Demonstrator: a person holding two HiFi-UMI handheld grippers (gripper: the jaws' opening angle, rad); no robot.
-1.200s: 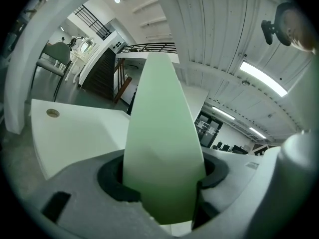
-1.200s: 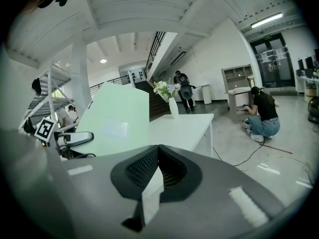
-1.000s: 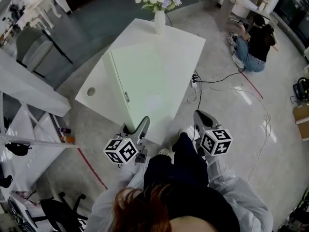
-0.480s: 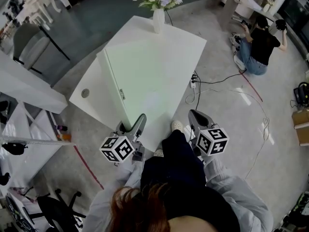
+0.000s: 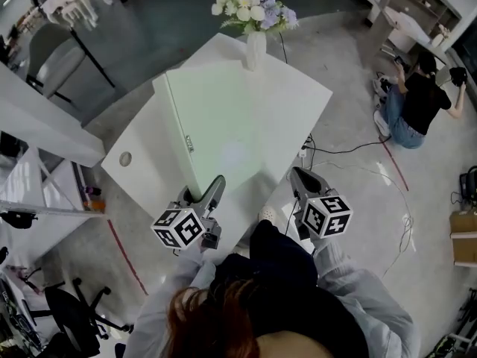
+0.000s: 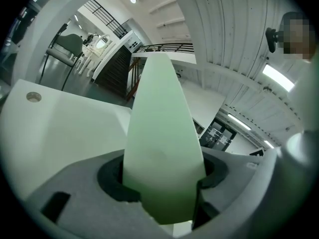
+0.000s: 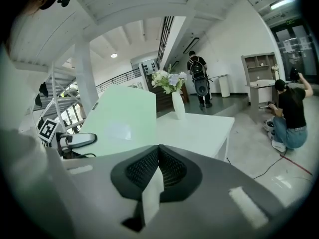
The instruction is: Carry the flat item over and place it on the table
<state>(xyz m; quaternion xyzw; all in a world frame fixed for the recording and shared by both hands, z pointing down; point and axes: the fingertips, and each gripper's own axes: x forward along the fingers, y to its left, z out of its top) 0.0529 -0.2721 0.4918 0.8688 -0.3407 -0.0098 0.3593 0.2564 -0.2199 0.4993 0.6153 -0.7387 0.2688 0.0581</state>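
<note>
The flat item is a large pale green board (image 5: 223,125). It lies out over the white table (image 5: 138,162), and its far edge reaches toward the vase of flowers (image 5: 256,47). My left gripper (image 5: 211,192) is shut on the board's near corner, and in the left gripper view the board (image 6: 162,148) fills the gap between the jaws. My right gripper (image 5: 302,179) hangs beside the table's near right edge, shut and clear of the board. The right gripper view shows its jaws (image 7: 158,153) closed together, with the board (image 7: 122,121) and the left gripper (image 7: 75,139) off to the left.
A person (image 5: 417,103) sits on the floor at the right, and cables (image 5: 350,155) run across the floor near the table's corner. Another person (image 7: 198,78) stands far behind the table. White shelves (image 5: 45,133) and a chair (image 5: 52,58) stand at the left, an office chair (image 5: 74,315) at the bottom left.
The table and vase have come nearer in the head view. Both grippers and the board have moved forward with it, the left grip unchanged. The seated person has shifted to the right.
</note>
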